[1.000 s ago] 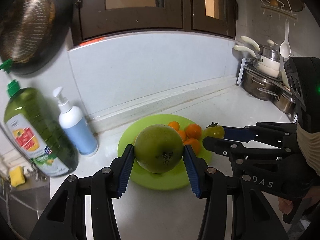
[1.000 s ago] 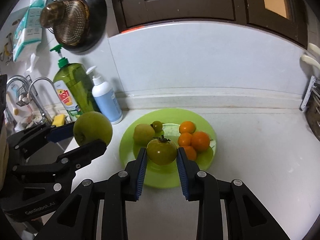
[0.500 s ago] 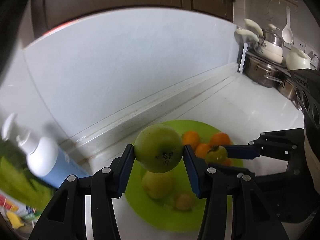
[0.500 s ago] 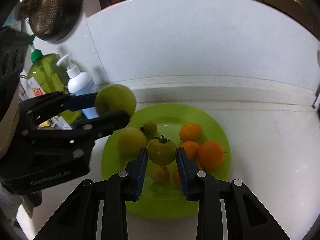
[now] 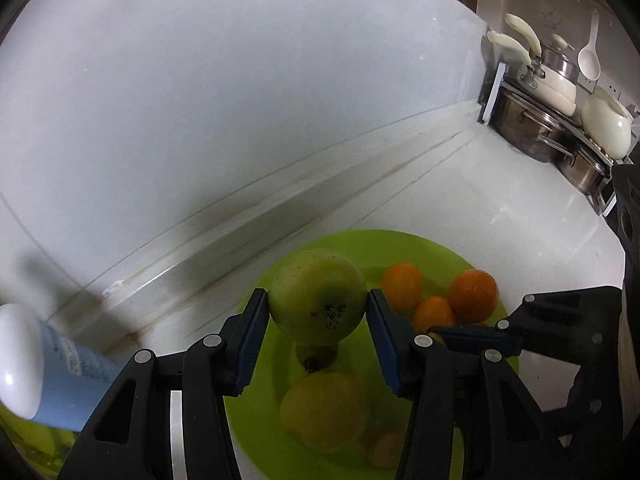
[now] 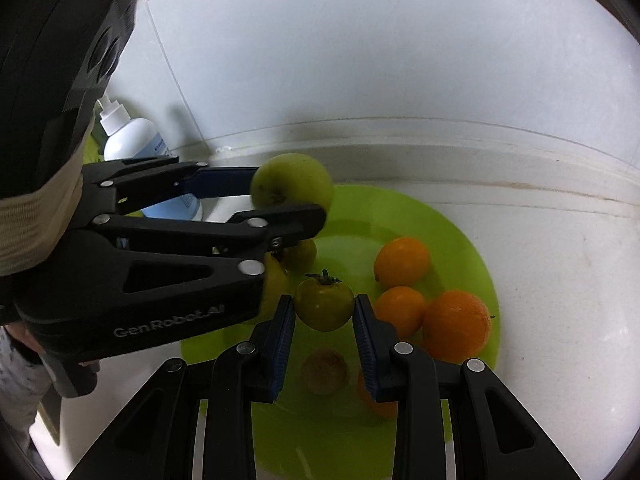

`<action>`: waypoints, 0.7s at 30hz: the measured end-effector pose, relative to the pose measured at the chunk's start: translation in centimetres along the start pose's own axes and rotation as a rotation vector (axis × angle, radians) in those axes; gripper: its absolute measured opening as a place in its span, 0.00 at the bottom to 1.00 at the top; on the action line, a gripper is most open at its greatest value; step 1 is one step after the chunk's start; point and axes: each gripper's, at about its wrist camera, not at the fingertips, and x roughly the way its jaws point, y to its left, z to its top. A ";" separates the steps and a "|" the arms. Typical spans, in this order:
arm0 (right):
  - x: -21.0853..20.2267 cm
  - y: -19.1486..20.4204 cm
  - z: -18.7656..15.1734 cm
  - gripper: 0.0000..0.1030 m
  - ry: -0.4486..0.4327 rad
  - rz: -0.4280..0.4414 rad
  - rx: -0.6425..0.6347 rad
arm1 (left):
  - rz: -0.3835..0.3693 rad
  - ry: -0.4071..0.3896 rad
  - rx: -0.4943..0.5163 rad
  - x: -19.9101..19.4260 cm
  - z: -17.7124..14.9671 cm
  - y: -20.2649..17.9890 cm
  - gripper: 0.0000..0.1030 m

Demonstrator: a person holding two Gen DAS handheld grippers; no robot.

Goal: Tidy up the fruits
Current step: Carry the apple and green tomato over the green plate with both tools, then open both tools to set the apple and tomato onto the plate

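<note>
My left gripper [image 5: 318, 334] is clamped on a large green apple [image 5: 318, 295], its blue pads pressed against both flanks, and I hold the fruit in the air above the left part of the lime-green plate [image 5: 444, 252]. From the right wrist camera the same apple [image 6: 292, 182] hangs over the plate's back-left rim [image 6: 460, 232], just in front of the white pump bottle [image 6: 132, 140] that stands by the wall.

My right gripper [image 6: 324, 322] is closed on a small green persimmon [image 6: 324, 304] with its dried calyx pointing up, gripped side to side and held over the middle of the plate. In the left wrist view the right gripper [image 5: 436, 334] comes in from the right, low over the plate; only a sliver of yellow-green shows at its tip there, which I take to be that persimmon, though the fingers hide most of it.

On the plate lie three oranges [image 6: 402, 262] grouped on the right side, a yellowish pear-like fruit [image 5: 324, 410] on the left, a small green fruit [image 5: 316, 354] directly beneath the apple, and a small brownish round fruit [image 6: 324, 372] near the front, blurred under my right pads.

The plate sits on a white countertop [image 5: 500, 200] against a pale wall. Steel pots [image 5: 528, 132] are stacked on a rack in the far right corner.
</note>
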 end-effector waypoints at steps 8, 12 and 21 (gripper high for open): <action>0.3 -0.5 -0.1 0.30 0.010 0.001 0.010 | -0.014 0.028 0.007 0.9 0.0 -0.3 0.48; 0.7 -0.2 0.3 0.30 0.008 -0.001 0.007 | -0.020 0.036 0.014 1.1 0.0 -0.6 0.48; 0.7 0.0 0.5 0.30 0.004 0.002 0.010 | -0.005 0.005 0.000 -0.3 0.1 -0.6 0.48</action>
